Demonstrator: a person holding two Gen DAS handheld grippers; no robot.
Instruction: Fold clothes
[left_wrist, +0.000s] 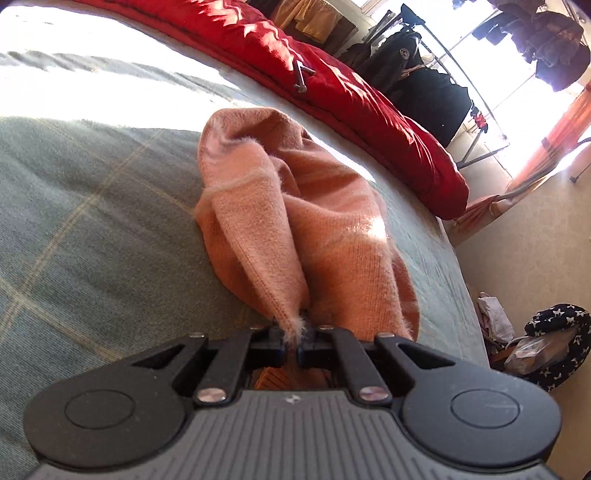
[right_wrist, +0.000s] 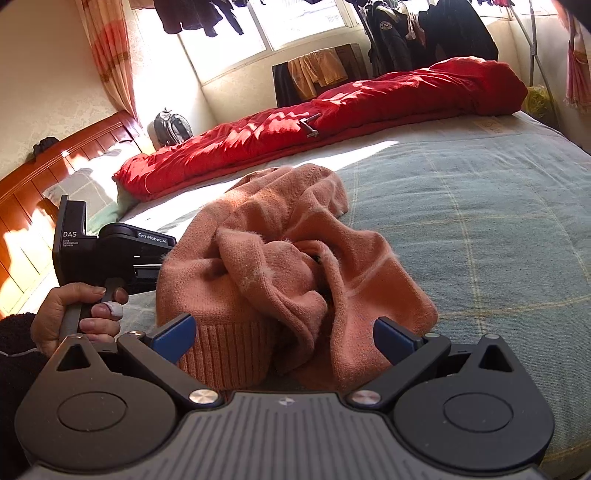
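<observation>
A crumpled orange sweater (right_wrist: 291, 273) lies in a heap near the middle of a bed (right_wrist: 480, 221), on a grey-green blanket crossed by thin pale check lines. The knit is fuzzy, with fine hairs standing along its folds, a ribbed hem facing the right wrist camera and narrow light stripes running across the cloth.

The left gripper (left_wrist: 297, 338) is clamped tight on a bunched fold of the sweater, the wool pinched between its black fingers and pulled up into a taut ridge. In the right wrist view the body of that gripper (right_wrist: 110, 251) shows at the left of the heap, its handle held in a person's left hand (right_wrist: 79, 314), one finger wrapped in white tape, a dark sleeve at the wrist.

The right gripper (right_wrist: 284, 338) stands wide, its blue pads (right_wrist: 173, 338) spread to either side of the hem and closing on nothing.

Behind the sweater a puffy red quilt (right_wrist: 332, 122), smooth and shiny in the sun, stretches along the far side of the bed. A polished wooden headboard (right_wrist: 44, 206) rises at the left, with a grey backpack (right_wrist: 171, 127) beyond it. Dark jackets (right_wrist: 406, 33) hang on a rack by the bright window, flanked by orange curtains (right_wrist: 107, 48). On the floor beside the bed sits a dark star-patterned bag (left_wrist: 554, 350).
</observation>
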